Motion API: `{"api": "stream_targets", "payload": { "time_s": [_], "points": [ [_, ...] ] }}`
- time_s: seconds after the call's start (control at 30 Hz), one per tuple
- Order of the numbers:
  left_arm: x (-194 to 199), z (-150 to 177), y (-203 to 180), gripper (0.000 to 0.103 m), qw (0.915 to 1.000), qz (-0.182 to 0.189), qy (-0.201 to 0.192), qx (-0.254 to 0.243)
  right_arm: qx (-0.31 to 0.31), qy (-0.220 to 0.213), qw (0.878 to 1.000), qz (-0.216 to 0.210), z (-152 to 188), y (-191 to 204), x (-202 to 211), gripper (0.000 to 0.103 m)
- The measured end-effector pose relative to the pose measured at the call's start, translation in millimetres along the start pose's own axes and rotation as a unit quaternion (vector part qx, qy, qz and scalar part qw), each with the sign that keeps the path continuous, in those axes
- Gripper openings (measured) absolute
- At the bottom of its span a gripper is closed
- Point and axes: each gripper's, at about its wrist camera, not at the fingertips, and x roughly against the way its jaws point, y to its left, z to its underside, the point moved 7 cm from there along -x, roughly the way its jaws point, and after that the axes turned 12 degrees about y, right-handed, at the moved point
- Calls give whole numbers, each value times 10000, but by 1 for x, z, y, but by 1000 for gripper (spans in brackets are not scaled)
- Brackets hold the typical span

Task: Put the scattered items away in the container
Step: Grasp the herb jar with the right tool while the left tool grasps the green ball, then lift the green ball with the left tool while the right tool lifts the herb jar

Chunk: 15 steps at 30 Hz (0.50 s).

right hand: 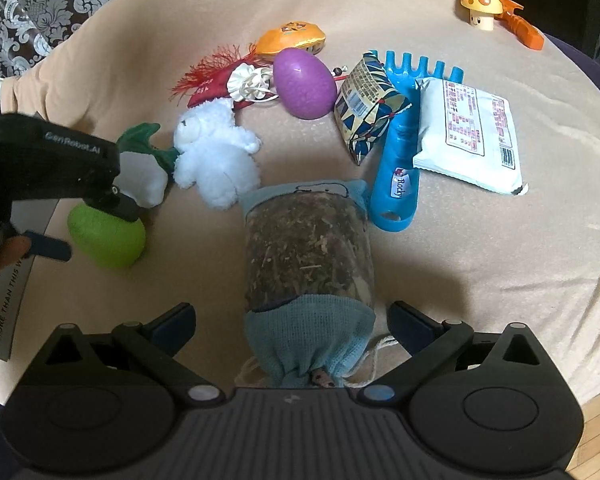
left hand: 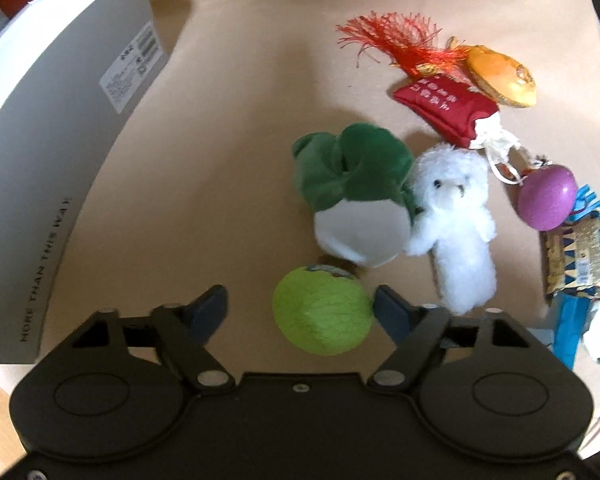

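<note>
Green ball (left hand: 322, 312) between left hand-held gripper (left hand: 300, 312) fingers

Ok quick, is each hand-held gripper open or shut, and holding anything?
Left hand-held gripper: open, with the green ball between its fingers but not gripped.
Right hand-held gripper: open around the blue pouch, holding nothing.

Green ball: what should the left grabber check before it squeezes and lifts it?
1. Green ball between the jaws of the left gripper: ok.
2. Both pads pressing on it: not ok; one pad looks to touch it, a gap shows at the other.
3. Plush cabbage clear of the jaws: ok, beyond the fingertips.
4. White plush bear clear of the jaws: ok, off to the side.
5. Grey box within view: ok.
6. Box open and ready: cannot tell.
</note>
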Motion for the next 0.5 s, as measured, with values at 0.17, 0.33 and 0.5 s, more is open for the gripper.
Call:
{"api": "stream_targets", "payload": {
  "time_s": [0.17, 0.33, 0.5],
  "points": [
    [-3, 5, -7, 51, 9992, 378, 122, 30, 26, -31, 10000, 18, 2, 0, 0, 102],
    [2, 16, -13, 51, 9976, 650, 228, -45, 40, -23, 10000, 27, 3, 1, 1, 102],
    [-3, 32, -18, 50, 9950, 724, 638, -242, 23, -21, 10000, 28, 3, 0, 1, 102]
  ]
}}
